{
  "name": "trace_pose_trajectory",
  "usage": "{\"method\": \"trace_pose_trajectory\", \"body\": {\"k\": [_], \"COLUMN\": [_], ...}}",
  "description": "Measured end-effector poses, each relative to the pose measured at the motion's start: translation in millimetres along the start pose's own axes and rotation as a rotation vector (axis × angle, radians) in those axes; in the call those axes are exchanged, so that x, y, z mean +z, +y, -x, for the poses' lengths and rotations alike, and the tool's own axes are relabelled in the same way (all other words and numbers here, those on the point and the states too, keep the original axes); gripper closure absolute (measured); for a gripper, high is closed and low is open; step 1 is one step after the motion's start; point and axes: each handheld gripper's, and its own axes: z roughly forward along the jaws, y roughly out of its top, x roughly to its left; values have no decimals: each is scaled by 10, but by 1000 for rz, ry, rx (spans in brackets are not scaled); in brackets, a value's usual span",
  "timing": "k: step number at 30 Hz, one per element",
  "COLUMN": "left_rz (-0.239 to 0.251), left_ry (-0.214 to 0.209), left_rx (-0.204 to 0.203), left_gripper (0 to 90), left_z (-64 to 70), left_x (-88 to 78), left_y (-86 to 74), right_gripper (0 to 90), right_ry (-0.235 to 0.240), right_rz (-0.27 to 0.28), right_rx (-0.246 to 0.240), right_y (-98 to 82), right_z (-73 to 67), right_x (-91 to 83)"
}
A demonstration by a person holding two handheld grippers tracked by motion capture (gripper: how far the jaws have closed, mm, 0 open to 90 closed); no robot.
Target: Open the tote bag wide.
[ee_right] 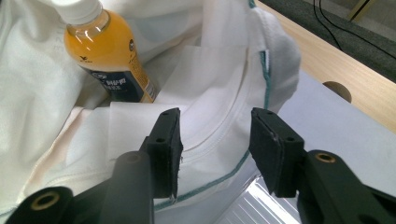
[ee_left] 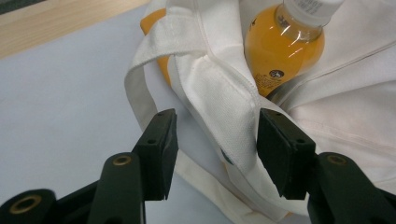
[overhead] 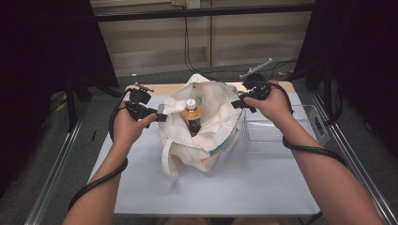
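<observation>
White bag (overhead: 206, 126), orange bottle (overhead: 191, 115)

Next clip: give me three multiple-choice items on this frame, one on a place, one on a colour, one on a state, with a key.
1. Where is the bottle?
A. upright inside the bag
B. lying in the clear bin
C. held in the right tongs

2. What colour is the drink in the bottle?
A. green
B. orange
C. clear

3. How do the left tongs stand?
A. shut on the bottle cap
B. shut on nothing
C. open, astride the bag's rim

Key: 1 A, the bottle's neck rises from the bag's open mouth; 2 B, both gripper views show orange liquid under a white cap; 3 C, the jaws stand apart with the hem between them.
</observation>
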Motion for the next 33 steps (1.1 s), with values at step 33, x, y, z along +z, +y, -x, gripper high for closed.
{"method": "trace_pose_trajectory", "body": {"k": [33], "left_rz": [-35], "left_ry": [-2], "left_rx": [93], "left_gripper": [724], "left_z": [44], "left_x": [317], "left_y": [185], "right_gripper": [818], "right_ry": [78], "right_rz": [-62], "right_rx": [-28], "right_y": [-44], "right_z": [-111], "right_x": [491]}}
